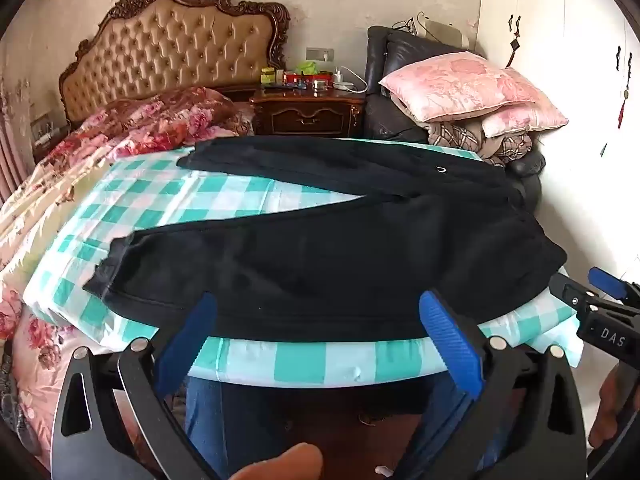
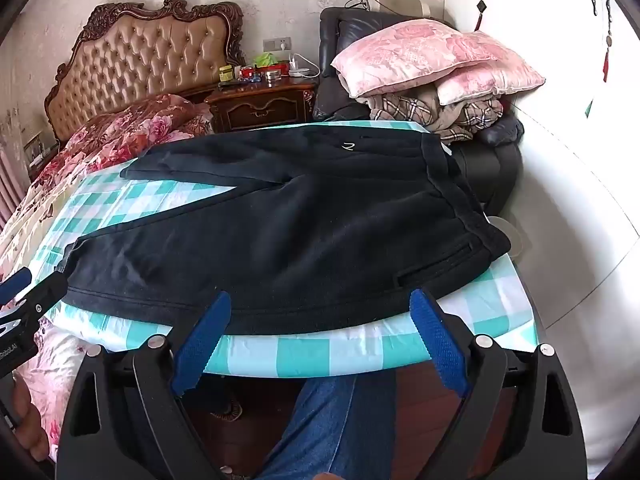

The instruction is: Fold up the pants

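- The black pants (image 1: 320, 248) lie flat on a board with a green and white checked cloth (image 1: 168, 200).
- The two legs point left and lie apart, with the cloth showing between them. The waistband (image 2: 460, 200) is on the right.
- The left gripper (image 1: 316, 312) is at the near edge of the board, by the near leg. Its blue fingers (image 1: 448, 344) are wide apart and hold nothing.
- The right gripper (image 2: 320, 312) is at the near edge too, by the hip part with the pocket (image 2: 436, 264). Its blue fingers (image 2: 436, 344) are wide apart and hold nothing.
- Behind the board are a bed with a flowery blanket (image 1: 152, 124), a brown nightstand (image 1: 308, 114) and pink pillows (image 2: 432, 56).
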Available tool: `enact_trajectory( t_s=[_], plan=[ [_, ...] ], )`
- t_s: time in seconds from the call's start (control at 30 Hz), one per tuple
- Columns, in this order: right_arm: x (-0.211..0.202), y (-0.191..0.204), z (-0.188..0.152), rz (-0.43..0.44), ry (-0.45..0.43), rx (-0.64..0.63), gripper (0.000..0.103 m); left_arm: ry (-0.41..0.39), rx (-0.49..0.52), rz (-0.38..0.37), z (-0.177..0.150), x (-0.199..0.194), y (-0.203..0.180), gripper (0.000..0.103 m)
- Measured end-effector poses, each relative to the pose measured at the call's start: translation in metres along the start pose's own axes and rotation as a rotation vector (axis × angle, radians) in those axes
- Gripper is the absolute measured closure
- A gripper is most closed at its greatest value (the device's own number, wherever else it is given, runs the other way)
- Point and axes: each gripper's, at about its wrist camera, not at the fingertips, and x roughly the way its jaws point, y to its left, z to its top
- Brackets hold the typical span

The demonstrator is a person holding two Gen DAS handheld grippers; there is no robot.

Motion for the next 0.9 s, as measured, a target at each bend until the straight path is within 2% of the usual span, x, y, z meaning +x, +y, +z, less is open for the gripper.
enact_trajectory(
  t_s=[0.17,0.23,0.9],
  plan=[
    [0.0,0.0,0.0,0.006,0.007,0.006,0.015,0.017,-0.021,-0.014,0.003,0.004,-0.004,0.002],
    [0.0,0.001,0.0,0.004,0.007,0.003,0.015,-0.008,-0.019,-0.027,-0.003,-0.002,0.002,0.002],
    [-0.002,0.001,-0.001,0.004,0.003,0.006,0.015,-0.002,-0.024,-0.04,-0.005,-0.005,0.005,0.002]
  ],
)
